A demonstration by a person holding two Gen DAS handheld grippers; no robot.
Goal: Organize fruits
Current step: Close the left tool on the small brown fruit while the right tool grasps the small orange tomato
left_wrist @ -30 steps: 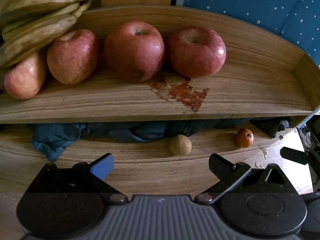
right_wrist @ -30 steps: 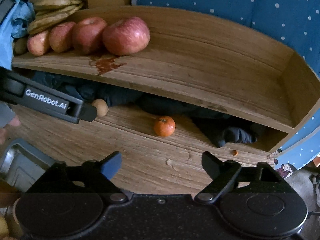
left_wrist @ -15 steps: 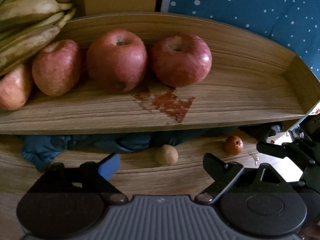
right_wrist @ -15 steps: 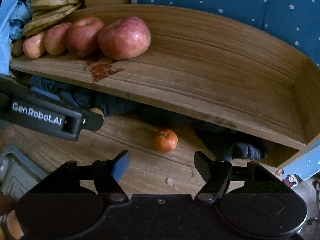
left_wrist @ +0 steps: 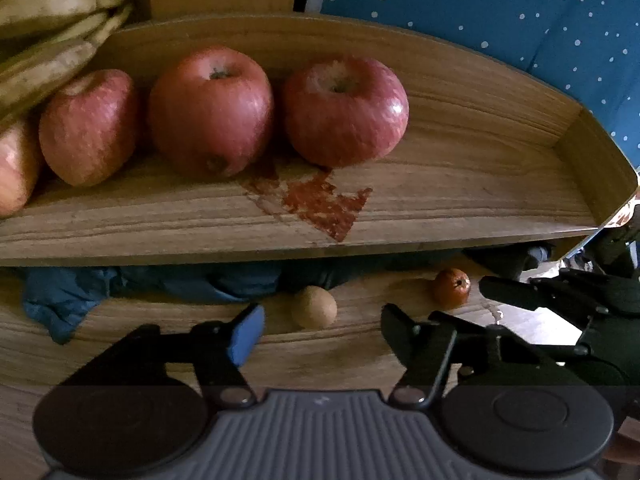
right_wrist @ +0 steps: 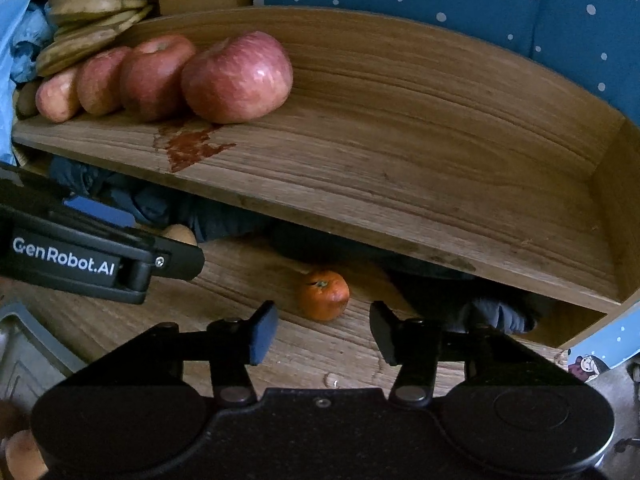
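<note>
You are working over a wood-grain table, on which a raised wooden shelf with a low back wall is spanning the middle of both views; a reddish stain is marking its board. Behind it, a blue fabric with white dots is filling the upper right of each frame. Dark blue cloth is lying bunched in the gap beneath the shelf. On the shelf, four red apples are sitting in a row toward the left, with a bunch of bananas lying in the upper left corner behind them. On the table in front of the shelf, a small tan round fruit and a small orange are resting well apart from each other. The writing "GenRobot.AI" is reading in white on the side of your left gripper, at the left edge of the right wrist view. That gripper's jaws have just been closing and are standing partly apart, with the tan fruit just ahead of the gap and nothing gripped. Your right gripper has likewise just been closing; its jaws are standing partly apart just below the orange, and whether the orange is already between the tips you cannot tell; nothing is pressed.
</note>
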